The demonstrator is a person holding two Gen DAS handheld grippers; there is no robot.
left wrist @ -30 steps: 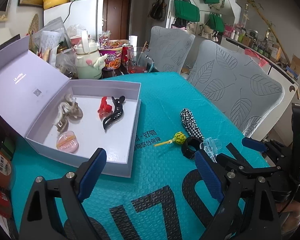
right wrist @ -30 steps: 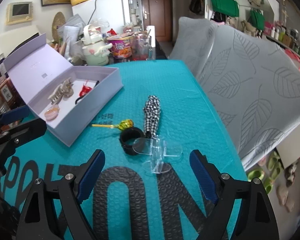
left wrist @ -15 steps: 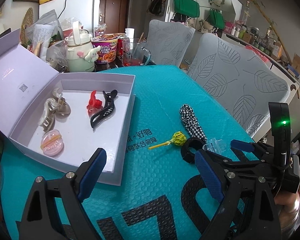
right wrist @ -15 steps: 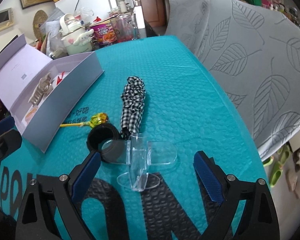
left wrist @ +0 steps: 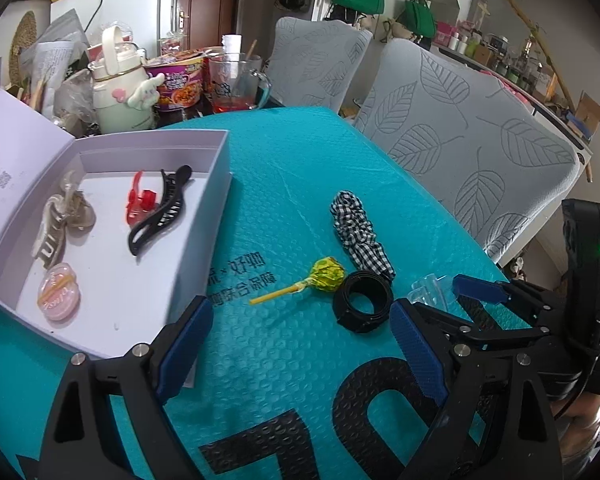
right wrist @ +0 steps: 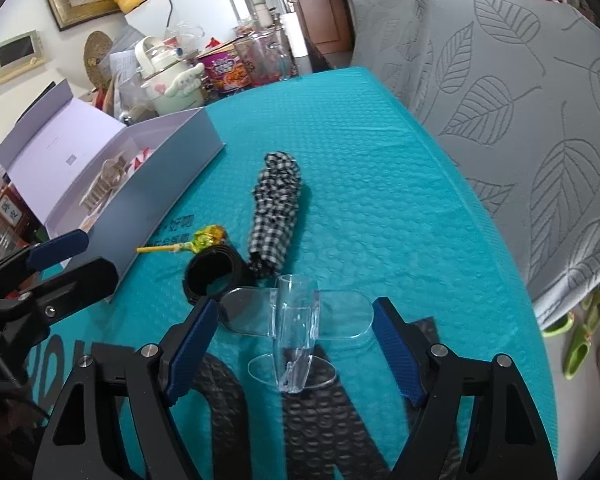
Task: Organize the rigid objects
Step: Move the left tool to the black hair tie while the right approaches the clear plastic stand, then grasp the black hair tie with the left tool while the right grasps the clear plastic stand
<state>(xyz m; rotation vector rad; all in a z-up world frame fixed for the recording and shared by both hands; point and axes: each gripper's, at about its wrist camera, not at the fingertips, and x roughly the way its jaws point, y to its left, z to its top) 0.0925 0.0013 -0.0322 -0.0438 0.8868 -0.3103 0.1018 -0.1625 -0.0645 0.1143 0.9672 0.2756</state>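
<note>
Between the spread fingers of the right gripper point(right wrist: 292, 344) sits the clear clip point(right wrist: 296, 328), jaws wide and lined up either side of it, seemingly to take it by its flat wings; the black ring point(right wrist: 212, 272) and checked scrunchie point(right wrist: 278, 208) lie just ahead, the lollipop point(right wrist: 204, 240) ahead-left. From the left gripper point(left wrist: 300, 348), also wide and holding nothing, the open box point(left wrist: 220, 184) lies ahead-left with clips inside, probably where the clear one belongs.
</note>
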